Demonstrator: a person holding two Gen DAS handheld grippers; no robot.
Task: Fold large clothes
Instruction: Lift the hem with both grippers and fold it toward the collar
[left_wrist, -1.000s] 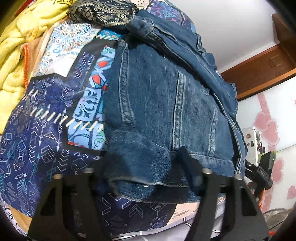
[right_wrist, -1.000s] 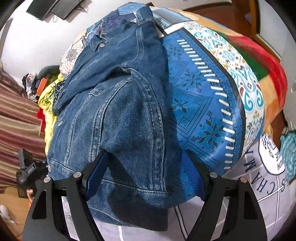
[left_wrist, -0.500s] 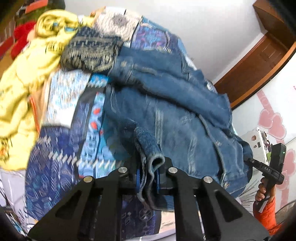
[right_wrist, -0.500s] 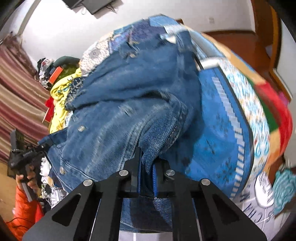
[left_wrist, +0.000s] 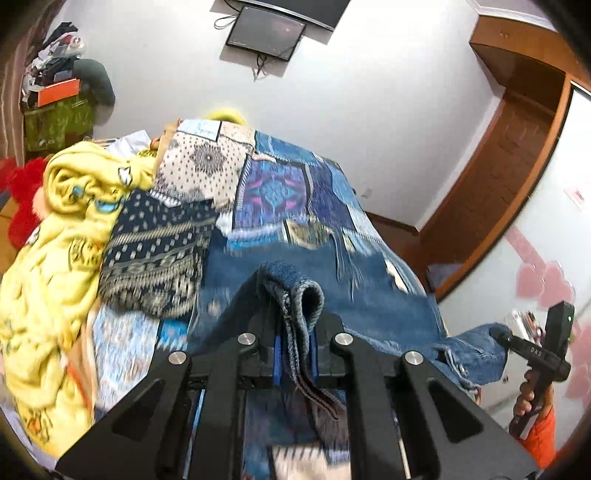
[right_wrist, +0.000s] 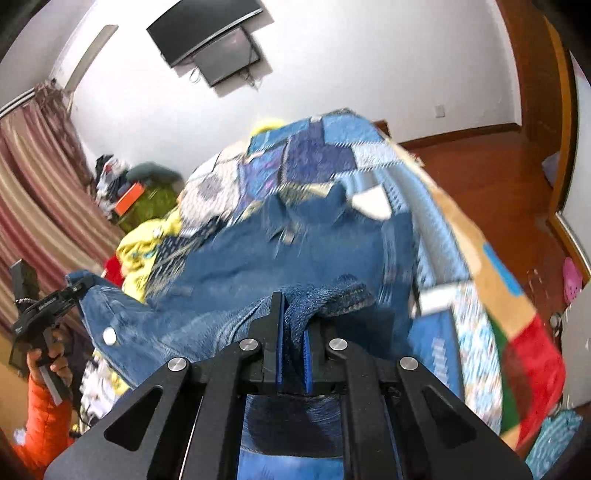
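Observation:
A blue denim jacket (left_wrist: 369, 306) lies on a patchwork bedspread (left_wrist: 295, 192). My left gripper (left_wrist: 295, 347) is shut on a bunched fold of the jacket's hem, which sticks up between the pads. My right gripper (right_wrist: 293, 332) is shut on another fold of the same jacket (right_wrist: 229, 266) and holds it lifted. The right gripper also shows in the left wrist view (left_wrist: 517, 343), pulling a jacket corner. The left gripper shows in the right wrist view (right_wrist: 74, 288) at the jacket's far corner.
A yellow blanket (left_wrist: 48, 251) and a dark patterned cloth (left_wrist: 155, 254) are heaped on the bed's left. A red cloth (left_wrist: 22, 199) lies beyond them. A wall screen (left_wrist: 266, 33) hangs behind. Wooden floor (right_wrist: 498, 173) and a door frame (left_wrist: 517, 155) are at the right.
Both grippers closed on the jacket's lower edge, then lifted it and swung forward over the bed. The jacket's bottom half now hangs raised and stretched between them.

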